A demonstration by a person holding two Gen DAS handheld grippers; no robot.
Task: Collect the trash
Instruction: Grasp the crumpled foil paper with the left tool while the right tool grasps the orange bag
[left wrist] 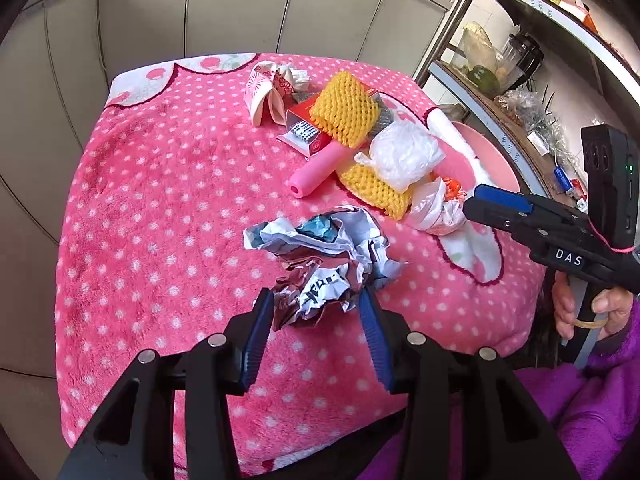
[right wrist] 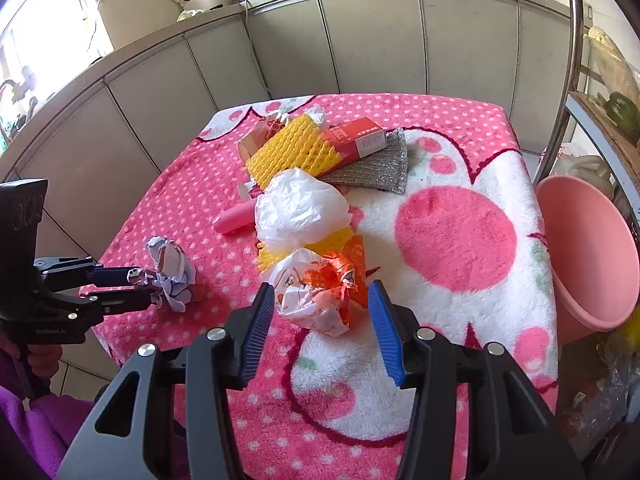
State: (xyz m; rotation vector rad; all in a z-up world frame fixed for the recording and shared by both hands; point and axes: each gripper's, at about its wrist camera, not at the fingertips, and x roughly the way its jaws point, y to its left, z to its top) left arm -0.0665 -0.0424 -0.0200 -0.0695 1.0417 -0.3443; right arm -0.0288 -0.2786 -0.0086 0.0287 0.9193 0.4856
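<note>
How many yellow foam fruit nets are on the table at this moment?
2. One yellow foam net lies at the far end over the red box. The other sits nearer, mostly buried under the white plastic bag. More could be hidden in the pile.

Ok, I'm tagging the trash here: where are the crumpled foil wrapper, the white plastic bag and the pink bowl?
crumpled foil wrapper (left wrist: pixel 320 256), left wrist view, middle of the wad.
white plastic bag (right wrist: pixel 298 210), right wrist view, centre of the bunched plastic.
pink bowl (right wrist: pixel 592 248), right wrist view, bare inner wall.
</note>
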